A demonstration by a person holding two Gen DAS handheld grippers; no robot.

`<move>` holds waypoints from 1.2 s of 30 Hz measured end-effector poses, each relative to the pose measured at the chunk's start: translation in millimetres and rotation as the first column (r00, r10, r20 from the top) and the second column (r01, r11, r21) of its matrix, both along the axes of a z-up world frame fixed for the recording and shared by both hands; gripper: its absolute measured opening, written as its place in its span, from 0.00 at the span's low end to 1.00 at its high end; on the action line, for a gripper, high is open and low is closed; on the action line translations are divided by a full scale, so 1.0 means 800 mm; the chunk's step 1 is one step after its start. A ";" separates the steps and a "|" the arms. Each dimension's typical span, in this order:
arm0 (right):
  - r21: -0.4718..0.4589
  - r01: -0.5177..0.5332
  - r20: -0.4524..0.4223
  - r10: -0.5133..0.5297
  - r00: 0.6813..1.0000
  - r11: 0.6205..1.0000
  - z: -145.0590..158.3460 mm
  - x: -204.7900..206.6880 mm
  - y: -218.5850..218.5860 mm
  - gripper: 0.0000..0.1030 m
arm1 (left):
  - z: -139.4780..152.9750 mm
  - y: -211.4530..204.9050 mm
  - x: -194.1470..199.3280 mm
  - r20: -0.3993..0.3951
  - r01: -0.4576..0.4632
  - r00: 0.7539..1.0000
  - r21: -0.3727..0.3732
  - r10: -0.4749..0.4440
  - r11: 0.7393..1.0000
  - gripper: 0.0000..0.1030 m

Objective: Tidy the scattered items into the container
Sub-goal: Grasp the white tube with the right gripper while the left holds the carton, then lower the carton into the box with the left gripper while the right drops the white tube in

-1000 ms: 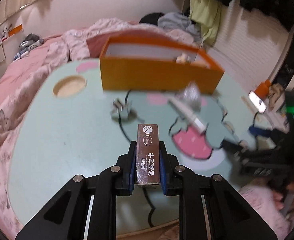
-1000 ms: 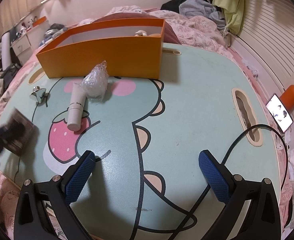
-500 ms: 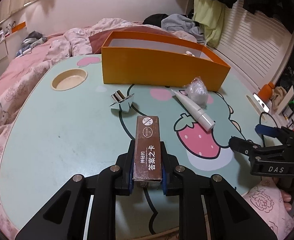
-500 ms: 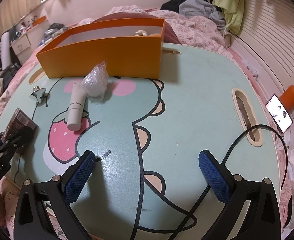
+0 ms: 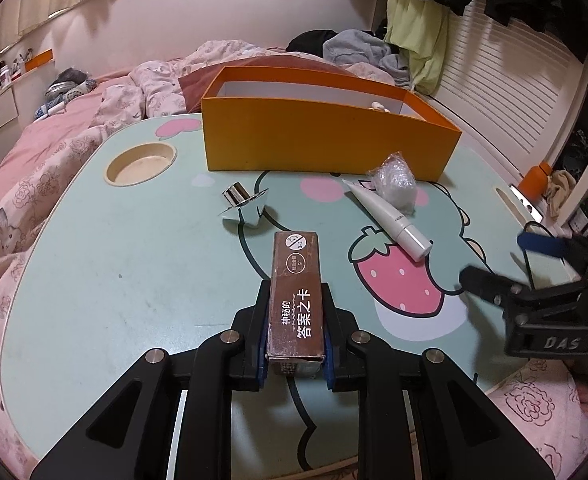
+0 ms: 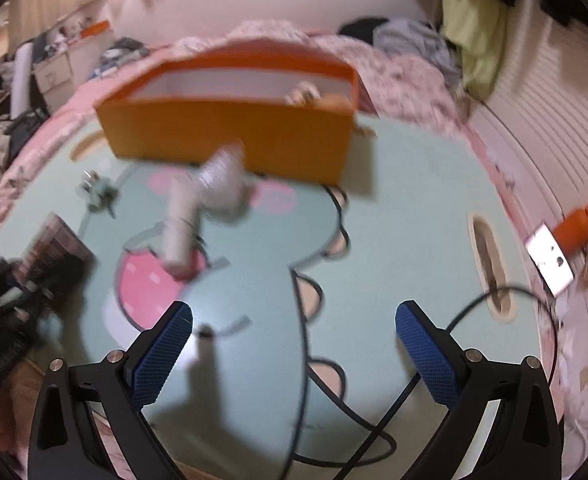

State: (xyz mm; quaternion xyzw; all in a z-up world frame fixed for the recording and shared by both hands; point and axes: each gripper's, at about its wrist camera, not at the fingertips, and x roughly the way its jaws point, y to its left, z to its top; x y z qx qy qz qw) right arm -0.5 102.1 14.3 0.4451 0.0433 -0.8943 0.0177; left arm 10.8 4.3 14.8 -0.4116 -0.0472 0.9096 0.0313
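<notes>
The left gripper [image 5: 296, 330] clamps the stiff, probably light brown card box [image 5: 296, 292] across its near end, while the right gripper [image 6: 294, 344] stands open.

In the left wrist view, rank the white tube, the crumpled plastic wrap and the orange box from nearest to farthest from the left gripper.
From the left gripper, shut on the brown card box:
1. White tube, ahead to the right, lying on the table.
2. Crumpled plastic wrap, just beyond the tube's far end, touching it.
3. Orange box, at the table's far edge, behind both.
</notes>
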 end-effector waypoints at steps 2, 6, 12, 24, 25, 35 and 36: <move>-0.061 -0.024 -0.009 0.023 1.000 0.998 0.010 -0.006 -0.002 0.91 | 0.000 0.000 0.000 -0.001 0.000 1.000 0.001 0.000 1.000 0.21; -0.146 -0.046 0.016 0.049 0.999 0.988 0.018 -0.031 -0.003 0.52 | 0.000 0.000 0.000 -0.001 0.000 1.000 0.001 0.000 1.000 0.21; -0.203 -0.054 0.048 0.065 0.997 0.978 0.004 -0.042 -0.006 0.33 | 0.001 -0.003 0.001 -0.004 0.001 1.000 0.015 -0.001 1.000 0.21; -0.216 -0.167 0.052 0.182 0.982 0.962 0.008 -0.053 -0.054 0.33 | 0.000 -0.002 0.002 -0.007 0.001 1.000 0.022 -0.001 1.000 0.21; -0.206 -0.177 0.060 0.193 0.979 0.962 0.006 -0.056 -0.061 0.32 | 0.000 -0.003 0.002 -0.007 0.001 1.000 0.022 -0.001 1.000 0.21; -0.213 -0.186 0.086 0.208 0.974 0.959 -0.010 -0.050 -0.069 0.17 | 0.000 -0.003 0.002 -0.007 0.001 1.000 0.026 -0.001 1.000 0.21; -0.231 -0.179 0.079 0.202 0.976 0.956 -0.008 -0.047 -0.064 0.17 | 0.000 -0.003 0.002 -0.008 0.001 1.000 0.028 0.000 1.000 0.21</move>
